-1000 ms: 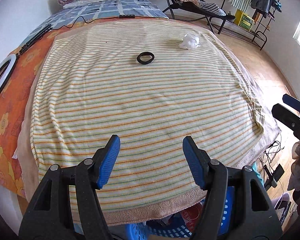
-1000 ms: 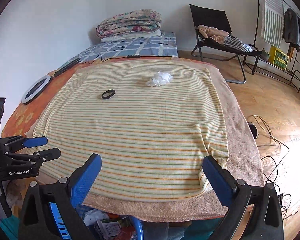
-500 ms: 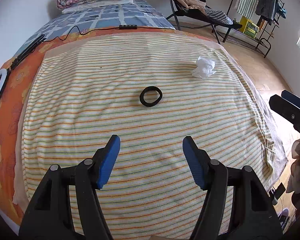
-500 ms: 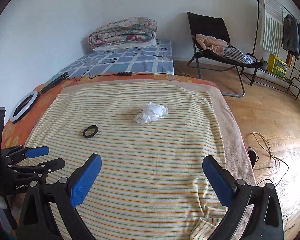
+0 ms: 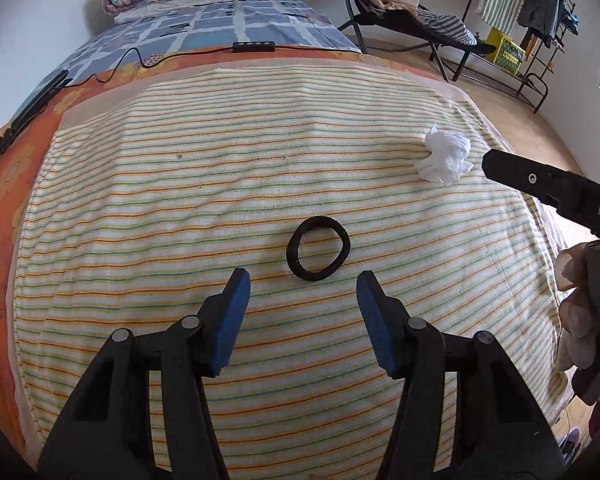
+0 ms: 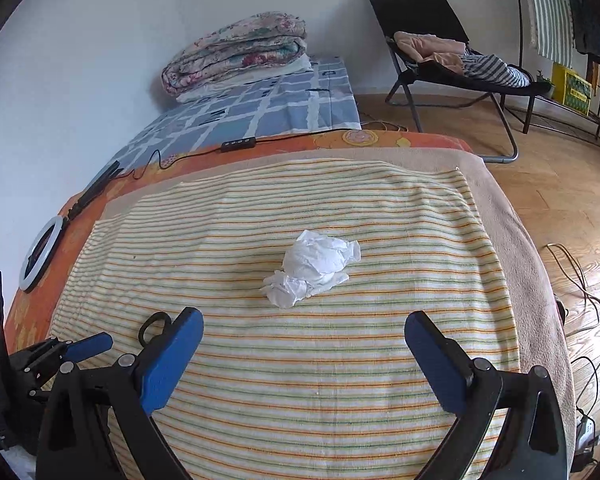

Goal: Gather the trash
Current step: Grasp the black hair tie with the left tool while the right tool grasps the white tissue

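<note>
White crumpled tissue paper lies on the striped yellow, green and orange towel spread over the bed, just ahead of the right gripper, whose blue-padded fingers stand wide apart with nothing between them. In the left wrist view the same wad sits toward the towel's right side, close to the black tip of the right gripper reaching in from the right. A black elastic hair band lies flat on the towel just beyond the left gripper, whose fingers are also spread apart and empty; the band is well apart from the tissue. Past the towel, an orange flowered sheet and a blue checked cover carry a folded floral quilt. A black folding chair stands on the wooden floor.
</note>
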{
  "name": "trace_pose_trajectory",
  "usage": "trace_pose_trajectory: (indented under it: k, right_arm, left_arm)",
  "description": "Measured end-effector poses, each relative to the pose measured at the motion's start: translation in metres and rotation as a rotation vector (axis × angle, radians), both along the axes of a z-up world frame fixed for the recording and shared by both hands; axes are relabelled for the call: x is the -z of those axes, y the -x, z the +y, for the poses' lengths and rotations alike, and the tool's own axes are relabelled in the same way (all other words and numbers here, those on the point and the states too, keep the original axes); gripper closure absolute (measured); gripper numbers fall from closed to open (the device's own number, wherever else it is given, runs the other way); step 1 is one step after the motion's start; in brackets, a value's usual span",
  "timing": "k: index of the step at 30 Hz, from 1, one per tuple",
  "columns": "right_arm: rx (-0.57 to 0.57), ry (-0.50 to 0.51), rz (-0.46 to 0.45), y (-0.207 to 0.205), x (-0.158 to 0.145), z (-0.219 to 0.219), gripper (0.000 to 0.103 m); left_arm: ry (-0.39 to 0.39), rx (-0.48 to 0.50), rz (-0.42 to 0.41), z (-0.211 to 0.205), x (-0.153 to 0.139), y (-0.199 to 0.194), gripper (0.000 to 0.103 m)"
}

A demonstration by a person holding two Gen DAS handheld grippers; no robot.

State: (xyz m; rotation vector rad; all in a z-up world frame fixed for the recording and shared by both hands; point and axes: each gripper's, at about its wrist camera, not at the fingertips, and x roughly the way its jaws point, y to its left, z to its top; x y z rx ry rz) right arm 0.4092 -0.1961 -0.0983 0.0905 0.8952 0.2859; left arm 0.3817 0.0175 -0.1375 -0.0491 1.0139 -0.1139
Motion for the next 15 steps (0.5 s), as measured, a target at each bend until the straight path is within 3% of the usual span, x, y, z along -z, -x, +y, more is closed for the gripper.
trace_pose_trajectory:
  k: [9,15]
  right_arm:
    - [0.042,-0.027,0.089,-0.054,0.033,0.006,0.008]
    - [0.055,-0.007,0.118,-0.071,0.048,0.013,0.017]
  left_arm:
    - [-0.020,0.024,-0.020,-0.003,0.010,-0.019,0.066]
    - [-0.006,0.049,-0.034,-0.006,0.009,-0.020,0.092]
